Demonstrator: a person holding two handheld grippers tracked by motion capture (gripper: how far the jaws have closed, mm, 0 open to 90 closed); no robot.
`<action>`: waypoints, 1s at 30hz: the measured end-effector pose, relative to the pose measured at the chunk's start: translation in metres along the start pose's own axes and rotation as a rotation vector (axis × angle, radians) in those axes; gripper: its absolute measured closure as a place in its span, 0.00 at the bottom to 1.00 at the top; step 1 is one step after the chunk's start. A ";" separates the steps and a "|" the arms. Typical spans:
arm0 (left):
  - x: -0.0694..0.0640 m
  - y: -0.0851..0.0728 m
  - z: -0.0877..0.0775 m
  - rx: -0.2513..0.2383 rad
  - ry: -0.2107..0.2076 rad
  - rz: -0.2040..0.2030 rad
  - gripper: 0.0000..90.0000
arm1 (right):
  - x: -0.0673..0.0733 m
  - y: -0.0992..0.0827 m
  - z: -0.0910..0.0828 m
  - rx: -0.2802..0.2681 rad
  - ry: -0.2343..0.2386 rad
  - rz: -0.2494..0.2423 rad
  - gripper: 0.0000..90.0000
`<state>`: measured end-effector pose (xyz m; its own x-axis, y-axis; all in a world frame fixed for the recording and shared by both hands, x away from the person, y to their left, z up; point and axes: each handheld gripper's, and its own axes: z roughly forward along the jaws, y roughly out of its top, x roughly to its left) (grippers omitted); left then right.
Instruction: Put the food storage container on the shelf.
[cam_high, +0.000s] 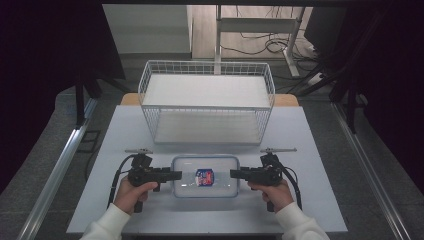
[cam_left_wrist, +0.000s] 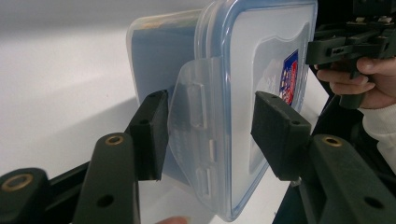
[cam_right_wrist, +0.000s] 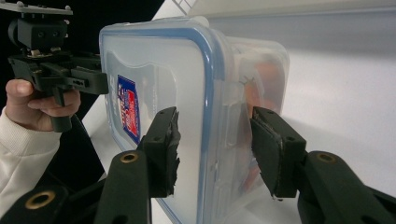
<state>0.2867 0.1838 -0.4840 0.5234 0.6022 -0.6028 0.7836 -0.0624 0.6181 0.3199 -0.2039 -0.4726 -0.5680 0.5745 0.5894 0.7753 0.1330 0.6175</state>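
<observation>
A clear rectangular plastic food container with a blue-rimmed snap lid (cam_high: 205, 176) is sitting flat on the pale grey table (cam_high: 300, 145), near the person's edge, with a small red-and-blue label (cam_high: 204, 177) showing on the lid. Just behind it a white wire basket (cam_high: 207, 102) is standing on the same table.

The left gripper (cam_high: 176, 174) is pointing in at the container's left end. In the left gripper view its black jaws are standing apart, straddling the folded-out side latch (cam_left_wrist: 198, 126) without pinching it.

The right gripper (cam_high: 234, 174) is coming at the right end the same way. In the right gripper view its jaws are also spread, one over the lid and one down the side wall, with a bit of gap on both.
</observation>
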 end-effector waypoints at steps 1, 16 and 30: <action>0.000 0.001 -0.001 -0.006 -0.003 0.004 0.54 | 0.000 0.001 0.000 -0.007 0.000 -0.006 0.58; 0.009 0.019 0.000 -0.029 -0.007 0.013 0.55 | -0.003 0.020 0.003 -0.033 -0.008 -0.042 0.58; 0.037 0.052 0.013 -0.040 -0.015 0.037 0.55 | -0.021 0.054 0.016 -0.046 -0.032 -0.076 0.58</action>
<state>0.3517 0.1921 -0.4807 0.5574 0.5877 -0.5864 0.7496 -0.0527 0.6597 0.3782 -0.1959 -0.4597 -0.6148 0.5900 0.5235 0.7164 0.1402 0.6834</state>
